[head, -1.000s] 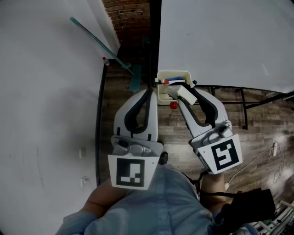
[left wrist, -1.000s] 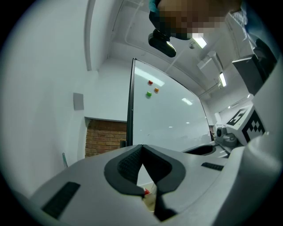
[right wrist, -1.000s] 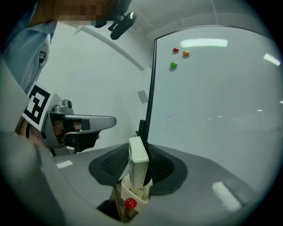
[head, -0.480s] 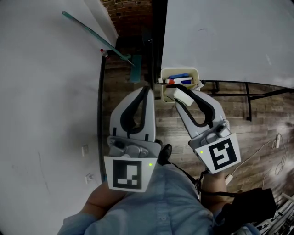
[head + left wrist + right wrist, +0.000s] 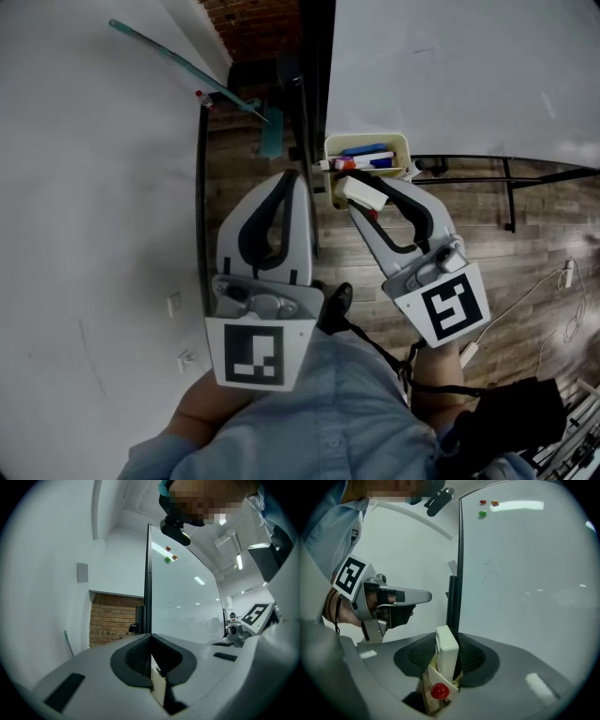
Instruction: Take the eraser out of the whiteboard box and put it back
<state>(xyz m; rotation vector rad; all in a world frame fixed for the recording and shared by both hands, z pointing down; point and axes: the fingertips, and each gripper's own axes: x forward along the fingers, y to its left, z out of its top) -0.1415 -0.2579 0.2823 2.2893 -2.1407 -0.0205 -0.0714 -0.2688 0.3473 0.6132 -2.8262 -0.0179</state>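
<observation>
Holding the white rectangular eraser (image 5: 359,191) upright, your right gripper (image 5: 364,198) sits just right of centre in the head view. The pads are on both flat sides of it. The jaws have just eased a touch wider, but the eraser is between them and looks gripped.

In the right gripper view, the eraser (image 5: 446,648) stands low in the middle. Its bottom end dips behind the front wall of the cream plastic whiteboard box (image 5: 446,680), right above a round red knob (image 5: 439,691).

From the head view, the box (image 5: 401,142) is just above centre, at the lower edge of the big white whiteboard (image 5: 469,75). A blue marker (image 5: 364,150) and a red-capped marker (image 5: 345,164) are lying in it.

Your left gripper (image 5: 298,176) is left of centre. Its jaws are closed tip to tip with nothing in them, tips near the box's left side.
</observation>
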